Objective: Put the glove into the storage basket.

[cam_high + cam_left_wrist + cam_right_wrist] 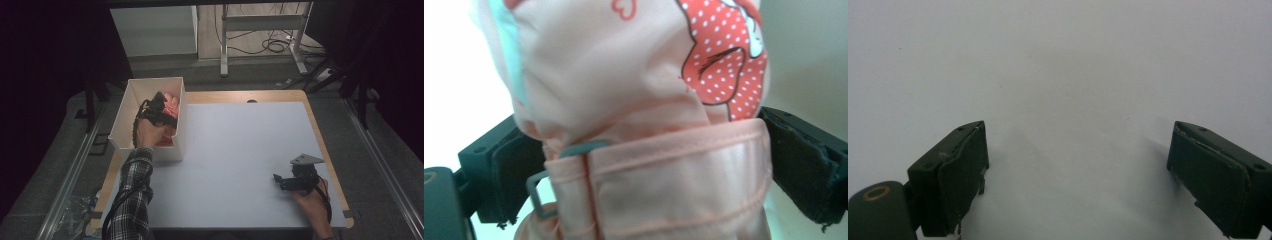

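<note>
My left gripper [161,107] sits down inside the white bin [122,107], jaws spread wide either side of the pink mitten [644,125], so it rests there unclamped. Right gripper [286,181] parked open on the table [240,150], clear.

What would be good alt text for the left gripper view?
A pale pink fabric item with a red polka-dot cartoon print and a grey strap buckle sits between the left gripper's wide-open black jaws, against a white box wall.
</note>
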